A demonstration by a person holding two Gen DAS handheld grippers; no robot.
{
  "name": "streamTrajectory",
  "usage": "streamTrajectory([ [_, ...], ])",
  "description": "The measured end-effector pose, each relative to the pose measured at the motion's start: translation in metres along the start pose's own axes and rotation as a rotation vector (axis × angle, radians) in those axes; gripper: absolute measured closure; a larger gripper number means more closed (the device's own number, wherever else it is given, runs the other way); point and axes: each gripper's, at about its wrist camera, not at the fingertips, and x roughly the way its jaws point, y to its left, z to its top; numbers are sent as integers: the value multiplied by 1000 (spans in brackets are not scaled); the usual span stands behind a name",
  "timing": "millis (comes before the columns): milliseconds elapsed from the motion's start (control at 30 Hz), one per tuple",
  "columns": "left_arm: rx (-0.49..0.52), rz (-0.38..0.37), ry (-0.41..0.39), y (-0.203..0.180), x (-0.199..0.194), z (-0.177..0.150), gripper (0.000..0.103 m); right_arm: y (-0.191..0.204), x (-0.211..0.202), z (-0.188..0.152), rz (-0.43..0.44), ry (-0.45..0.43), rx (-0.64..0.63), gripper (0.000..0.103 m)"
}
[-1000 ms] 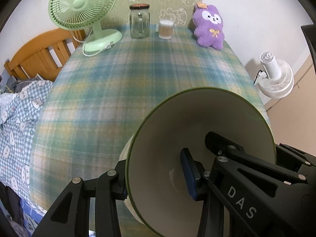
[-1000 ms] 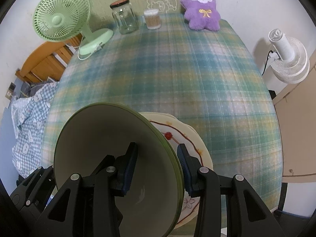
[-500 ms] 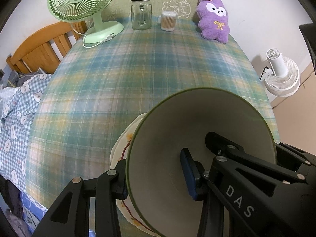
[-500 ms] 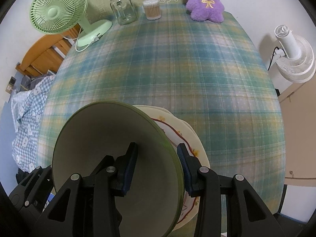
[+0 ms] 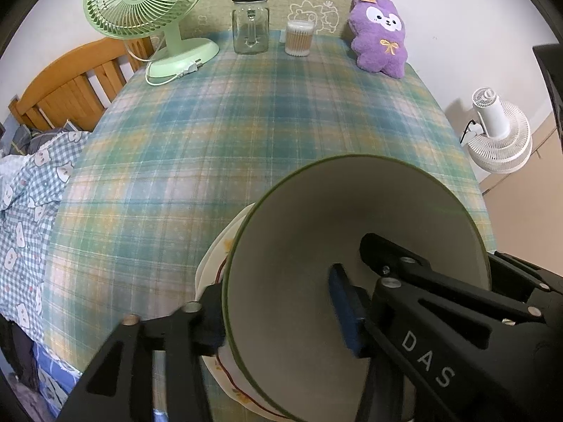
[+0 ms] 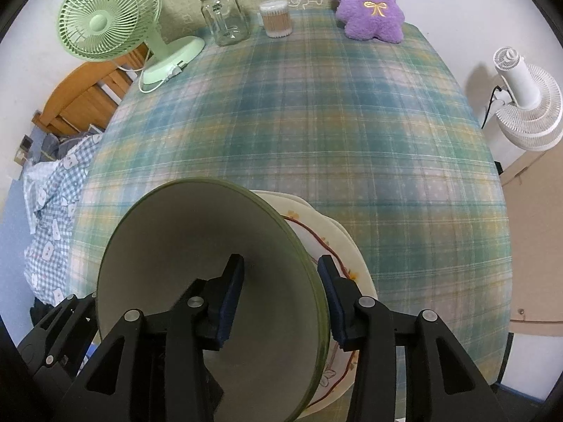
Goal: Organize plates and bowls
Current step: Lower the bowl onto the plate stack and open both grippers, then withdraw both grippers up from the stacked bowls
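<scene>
A green-rimmed bowl with a pale inside (image 5: 352,232) is held between both grippers over the near edge of the plaid table. My left gripper (image 5: 278,309) is shut on its left rim, one pad inside and one outside. My right gripper (image 6: 281,299) is shut on its right rim (image 6: 302,242) the same way. Under the bowl lies a cream plate with a red line and flowers (image 6: 337,246), on top of another pale plate; it also shows in the left wrist view (image 5: 214,260). The bowl hides most of the plates.
At the far edge of the plaid tablecloth (image 5: 246,123) stand a green desk fan (image 5: 147,10), a glass jar (image 5: 250,24), a tub of cotton swabs (image 5: 299,37) and a purple plush toy (image 5: 380,35). A white floor fan (image 6: 524,98) stands right; bedding (image 5: 24,193) left.
Both grippers with the bowl have moved forward and lower over the plates. More of the flowered plate shows beside the bowl.
</scene>
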Motion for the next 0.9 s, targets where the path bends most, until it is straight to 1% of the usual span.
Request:
streamTrajectory([
  [33, -3, 2, -4, 0, -1, 0, 38, 0, -1, 0, 1, -3, 3, 53],
  [67, -9, -1, -11, 2, -3, -1, 36, 0, -4, 0, 4, -13, 2, 48],
  [100, -12, -2, -16, 2, -5, -1, 31, 0, -6, -1, 9, -21, -4, 40],
  [133, -14, 1, -26, 3, -8, -1, 27, 1, -10, -1, 15, -33, -14, 37],
  [200, -12, -3, -46, 3, -14, -1, 25, 3, -18, -1, 5, -64, -24, 26],
  [400, 0, 17, -115, 4, -38, 0, 23, 8, -40, 0, 1, -134, -44, 22],
  [500, -5, 22, -137, 9, -51, 2, 20, 12, -52, -1, 6, -171, -55, 21],
  [633, 13, 46, -191, 15, -68, 2, 17, 24, -72, -3, -2, -231, -65, 21],
  [733, 27, 59, -239, 23, -80, 0, 14, 36, -83, -7, -11, -267, -79, 21],
  [900, 42, 42, -302, 49, -99, -3, 13, 60, -100, -14, -38, -331, -68, 21],
])
